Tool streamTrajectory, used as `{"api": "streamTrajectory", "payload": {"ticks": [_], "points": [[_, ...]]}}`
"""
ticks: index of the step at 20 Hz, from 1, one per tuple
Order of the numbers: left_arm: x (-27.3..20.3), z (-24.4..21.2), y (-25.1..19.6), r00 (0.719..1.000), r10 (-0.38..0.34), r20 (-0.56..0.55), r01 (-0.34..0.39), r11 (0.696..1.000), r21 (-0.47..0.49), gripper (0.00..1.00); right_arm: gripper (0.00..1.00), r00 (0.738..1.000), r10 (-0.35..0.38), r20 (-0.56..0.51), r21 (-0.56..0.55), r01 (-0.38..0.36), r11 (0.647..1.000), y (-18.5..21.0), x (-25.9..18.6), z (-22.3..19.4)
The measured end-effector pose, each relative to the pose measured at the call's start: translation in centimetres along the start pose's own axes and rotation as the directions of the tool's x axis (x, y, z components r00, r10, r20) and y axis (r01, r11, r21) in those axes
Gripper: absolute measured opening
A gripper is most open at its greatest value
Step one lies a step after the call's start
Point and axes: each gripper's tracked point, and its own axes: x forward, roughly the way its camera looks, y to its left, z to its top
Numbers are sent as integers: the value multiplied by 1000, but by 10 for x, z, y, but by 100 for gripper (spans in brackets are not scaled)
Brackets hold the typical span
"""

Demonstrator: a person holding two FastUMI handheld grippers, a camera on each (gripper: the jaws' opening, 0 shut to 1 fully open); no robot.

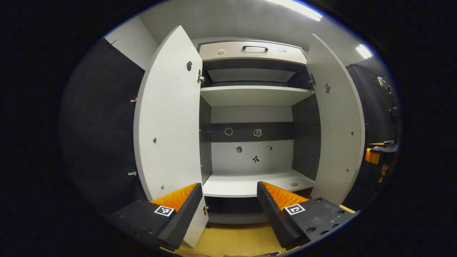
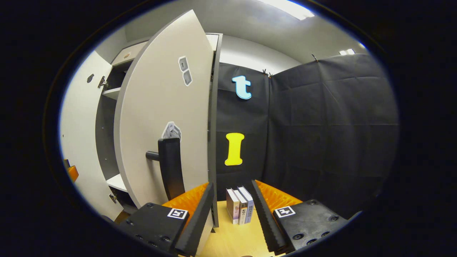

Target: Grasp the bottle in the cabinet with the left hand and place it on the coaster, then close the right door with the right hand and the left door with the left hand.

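So the cabinet (image 1: 251, 117) has two doors, both swung wide open: left door (image 1: 169, 117) and right door (image 1: 339, 125). There are two shelves and one drawer (image 1: 251, 51) up top; I can't spot the bottle on them. The left gripper (image 1: 228, 210) is spread, holding nothing, facing the lower shelf (image 1: 250, 184). The right gripper (image 2: 232, 214) is spread too, just beside the right door's handle (image 2: 170, 167). Three books (image 2: 241, 205) stand upright on the table (image 2: 235, 239), spine text too small to read.

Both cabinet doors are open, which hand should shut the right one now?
Right. The right gripper is open beside the right door, near its handle; the left gripper faces the cabinet's open middle.
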Motion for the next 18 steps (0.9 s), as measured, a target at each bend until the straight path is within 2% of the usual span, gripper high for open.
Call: {"api": "streamTrajectory", "payload": {"ticks": [3, 6, 9, 15, 18], "points": [[-3, -1, 27, 1000, 14, -3, -14, 1000, -9, 96, 75, 1000, 28, 9, -17, -28, 999, 36, 4, 1], [-14, 1, 56, 999, 45, 5, -45, 999, 6, 96, 82, 997, 73, -26, -25, -74, 997, 73, 6, -4], [-29, 5, 90, 996, 93, 7, -94, 995, 27, 96, 88, 998, 59, -12, -36, -60, 998, 86, -6, 4], [-53, -3, 169, 982, 189, -22, -188, 981, 40, 96, 88, 997, 81, 16, -61, -80, 995, 119, -42, 13], [-45, -2, 192, 980, 199, -9, -198, 979, 42, 96, 89, 994, 106, 1, -48, -105, 993, 143, -54, 11]]}}
